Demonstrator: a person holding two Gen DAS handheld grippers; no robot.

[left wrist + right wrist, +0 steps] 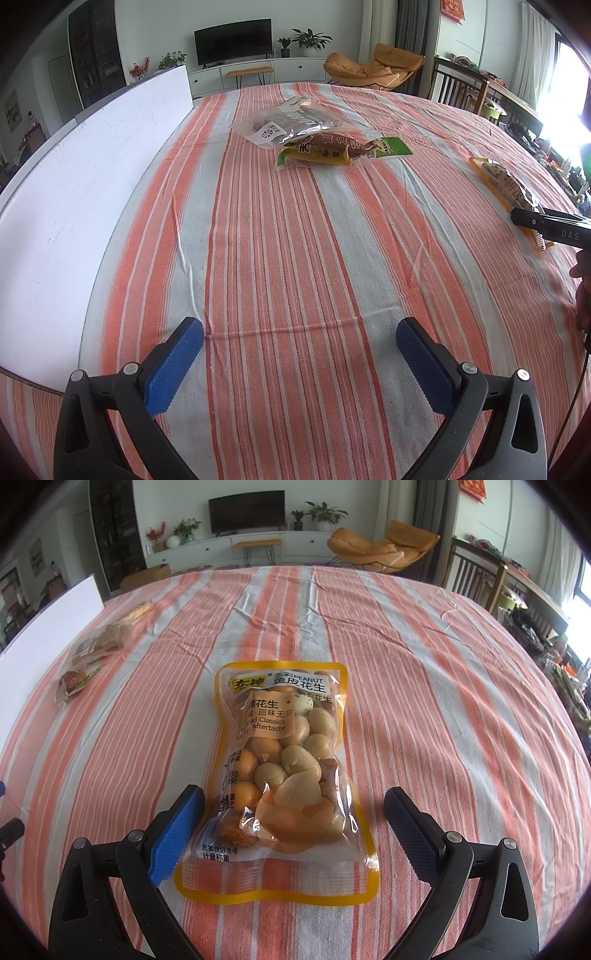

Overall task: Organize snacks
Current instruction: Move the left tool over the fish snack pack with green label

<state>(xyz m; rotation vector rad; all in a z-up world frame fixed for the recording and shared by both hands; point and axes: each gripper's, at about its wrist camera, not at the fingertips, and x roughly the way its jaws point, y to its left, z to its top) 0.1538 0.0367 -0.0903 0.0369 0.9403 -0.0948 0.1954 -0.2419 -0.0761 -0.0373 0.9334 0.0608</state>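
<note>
A yellow-edged bag of coated peanuts (284, 771) lies flat on the striped tablecloth. My right gripper (295, 823) is open, its fingers on either side of the bag's near half, not touching it. The same bag shows in the left wrist view (509, 184) at the right, with my right gripper's black finger tip over it. My left gripper (299, 350) is open and empty above bare cloth. A clear bag of brown snacks (291, 120) and a green-edged packet (340, 151) lie together at the far middle.
A white board (85, 166) lies along the table's left side. The snack pile also shows at the far left in the right wrist view (92, 653). Wooden chairs (458, 90) stand past the far right table edge.
</note>
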